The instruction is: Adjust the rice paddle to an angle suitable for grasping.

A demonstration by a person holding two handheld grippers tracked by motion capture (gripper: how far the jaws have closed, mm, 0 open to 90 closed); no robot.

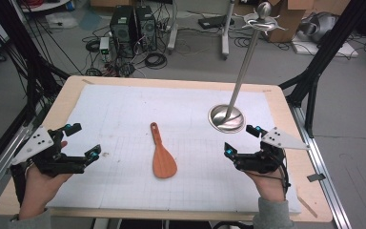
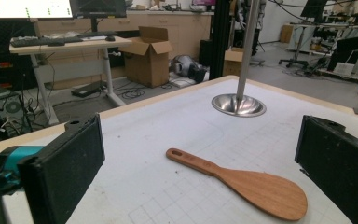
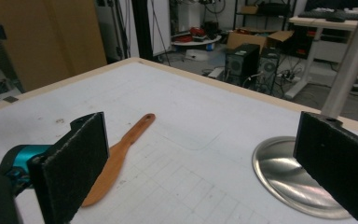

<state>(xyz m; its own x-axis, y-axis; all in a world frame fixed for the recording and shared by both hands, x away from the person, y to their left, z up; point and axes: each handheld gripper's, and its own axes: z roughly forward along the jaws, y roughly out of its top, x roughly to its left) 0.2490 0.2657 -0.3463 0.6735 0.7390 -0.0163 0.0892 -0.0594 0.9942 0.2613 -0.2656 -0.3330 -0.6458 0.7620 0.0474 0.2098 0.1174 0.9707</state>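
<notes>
The left gripper [image 1: 83, 140] is hovering at the lower left of the high view, jaws spread wide and gripping nothing. The right gripper [image 1: 241, 139] is sitting at the lower right, likewise released and empty. The wooden spatula [image 1: 162, 155] is lying flat at the frame's centre on the white mat [image 1: 124, 109], handle pointing up, apart from both, with the steel stand [image 1: 227, 118] standing to its upper right.

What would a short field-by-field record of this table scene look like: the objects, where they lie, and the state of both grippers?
Surface: white gridded mat on a wooden table
Utensil: wooden rice paddle, flat at mid-mat, handle pointing away from the person
Stand: metal pole stand, upright, right of the paddle
Left gripper: open, holding nothing
Right gripper: open, holding nothing
</notes>
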